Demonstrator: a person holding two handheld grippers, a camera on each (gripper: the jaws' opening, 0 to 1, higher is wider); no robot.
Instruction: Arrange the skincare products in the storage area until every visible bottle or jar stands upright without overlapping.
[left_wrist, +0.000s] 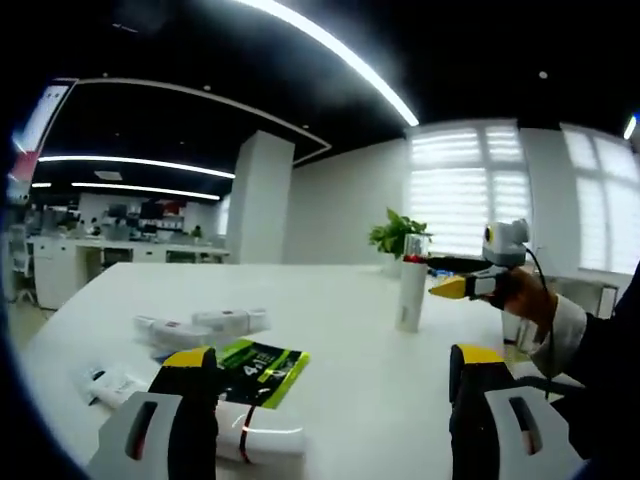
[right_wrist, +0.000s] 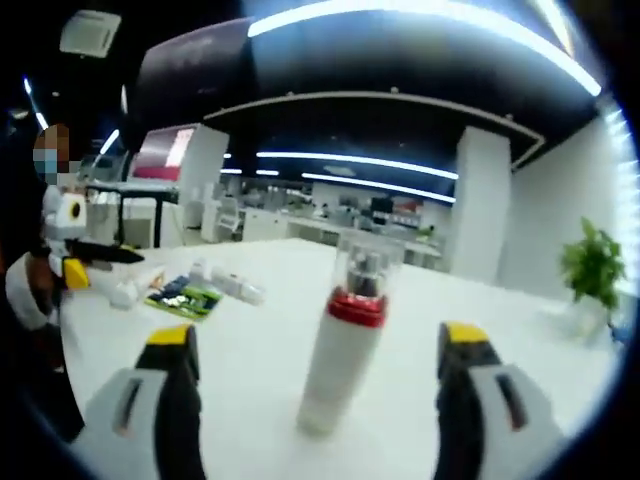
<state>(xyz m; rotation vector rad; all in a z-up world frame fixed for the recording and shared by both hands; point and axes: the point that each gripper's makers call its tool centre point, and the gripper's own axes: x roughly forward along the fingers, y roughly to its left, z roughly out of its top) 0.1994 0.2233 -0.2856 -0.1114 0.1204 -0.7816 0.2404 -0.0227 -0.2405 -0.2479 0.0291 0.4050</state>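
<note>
A: Left gripper view, nearest first?
B: Left gripper w/ jaws spread wide, nothing between them. A white tube lies flat on the white table just beside the left jaw tip. Touching it, a green-and-black sachet, also flat.
A: Beyond the sachet?
B: Two more white tubes lying on their sides, close together. A small white packet lies left of the sachet, near the table edge.
A: Anything upright?
B: Yes, a white bottle w/ red band and clear cap, well right of the sachet. Right gripper hovers just beside it, held by a hand; can't tell its jaw gap here. Potted plant behind the bottle.
A: Right gripper view?
B: Right gripper jaws wide apart, the bottle standing between them, untouched by either. Far left of the bottle: sachet and tubes lying flat, plus the left gripper.
</note>
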